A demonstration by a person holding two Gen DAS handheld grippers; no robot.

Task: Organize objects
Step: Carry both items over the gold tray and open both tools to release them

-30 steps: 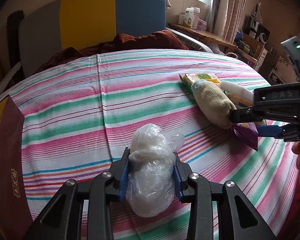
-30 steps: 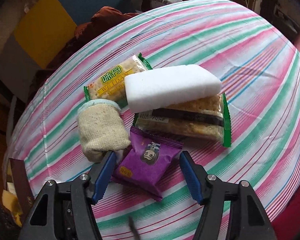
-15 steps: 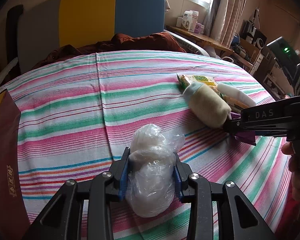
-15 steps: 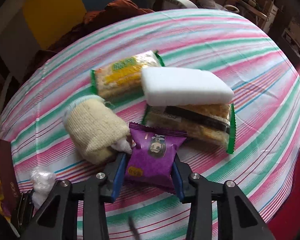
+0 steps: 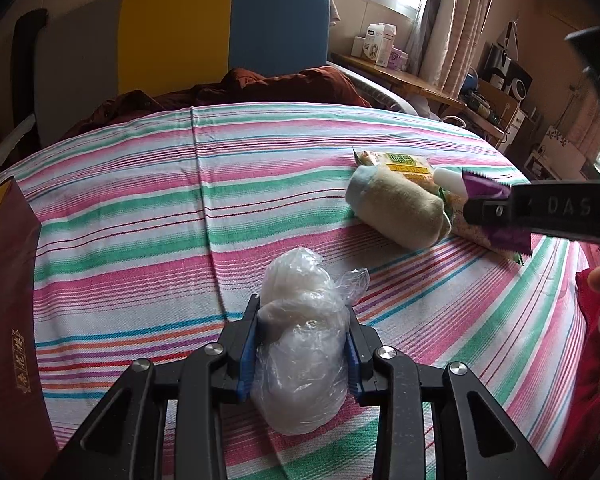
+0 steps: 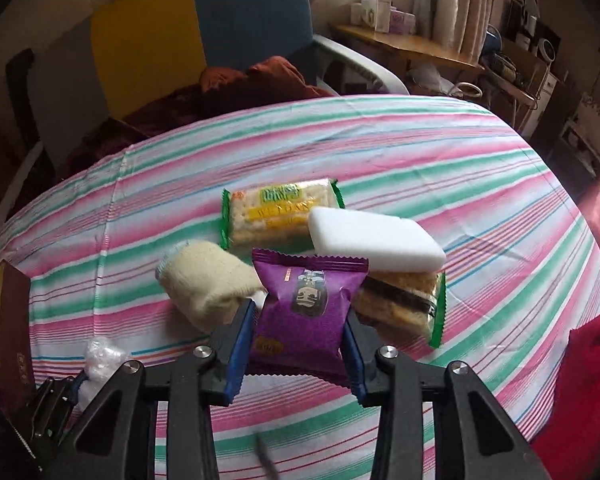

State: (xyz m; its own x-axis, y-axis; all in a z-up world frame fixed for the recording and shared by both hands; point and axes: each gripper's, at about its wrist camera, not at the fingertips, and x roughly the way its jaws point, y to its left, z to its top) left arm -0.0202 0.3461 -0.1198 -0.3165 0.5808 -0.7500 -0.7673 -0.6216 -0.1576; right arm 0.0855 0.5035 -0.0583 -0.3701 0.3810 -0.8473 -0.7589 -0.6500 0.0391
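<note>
The left gripper point(image 5: 302, 346) is squeezing one crinkly clear plastic bundle point(image 5: 300, 344) while the right gripper point(image 6: 300, 344) is pinching one glossy purple foil packet point(image 6: 306, 304) above the striped woven cloth point(image 6: 460, 160).

- I see one bearing surface: a bed spread with a striped sheet point(image 6: 420, 152) in pink, green and white bands.
- On it lies a green-edged cracker packet point(image 6: 278, 214), flat, towards the headboard side.
- Touching its near corner is a white foam block point(image 6: 374, 242), which rests partly on a second cracker packet point(image 6: 404, 302) with a dark band.
- A rolled cream sock point(image 6: 208, 288) with a pale blue cuff lies on the sheet just left of that cluster.
- At the sheet's left edge a dark red box point(image 5: 8, 320) with gold characters stands against the bed.
- A rumpled brown-red cloth point(image 5: 260, 88) lies at the far end, by the headboard.
</note>
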